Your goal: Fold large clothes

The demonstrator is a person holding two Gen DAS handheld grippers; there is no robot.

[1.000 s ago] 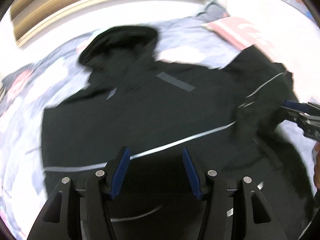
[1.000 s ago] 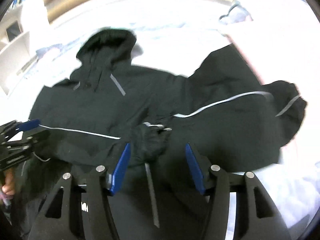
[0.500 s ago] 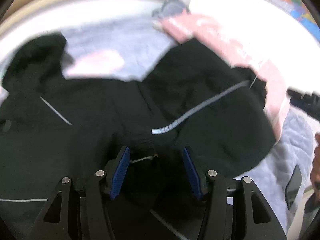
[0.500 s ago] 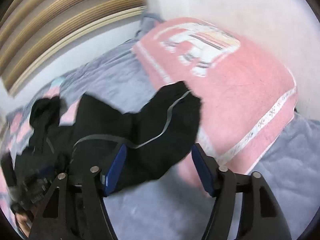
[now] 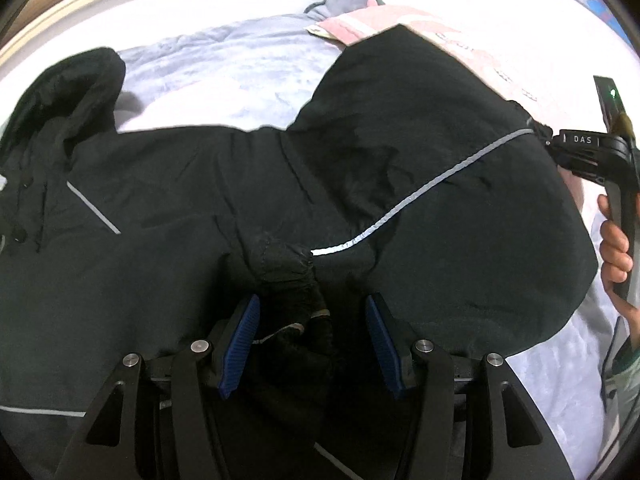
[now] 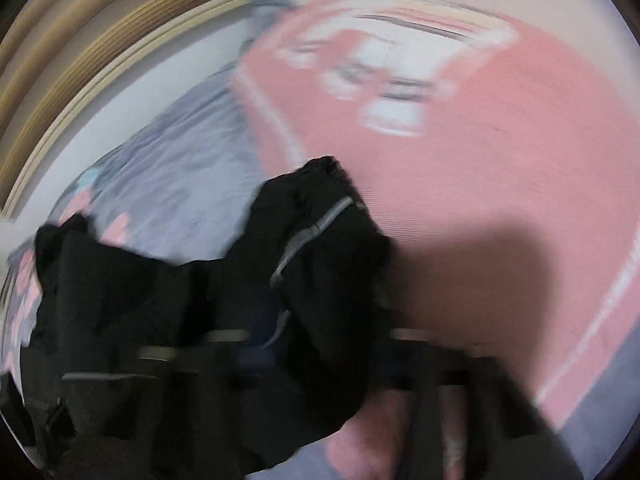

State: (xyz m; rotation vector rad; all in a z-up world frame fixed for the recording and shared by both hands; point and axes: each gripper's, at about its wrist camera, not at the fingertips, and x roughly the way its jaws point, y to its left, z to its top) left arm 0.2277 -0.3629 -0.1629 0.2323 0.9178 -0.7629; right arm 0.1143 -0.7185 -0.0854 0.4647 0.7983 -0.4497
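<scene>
Lavender quilted bedding [image 5: 224, 60] fills the upper frame; your black jacket [image 5: 160, 208], matte with reflective piping, lies mid-frame. Your left gripper [image 5: 312, 336] gapes over a bunched cuff [image 5: 286, 268]. Right gripper [image 5: 576, 152], lettered "DAS", touches the sleeve end; its grip is unreadable. Pink pillow [image 6: 460, 152] upper right.

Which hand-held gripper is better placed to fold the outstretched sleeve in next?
Right, probably: the right hand-held gripper is at that sleeve's cuff; the left hand-held gripper hangs open over the other cuff.
</scene>
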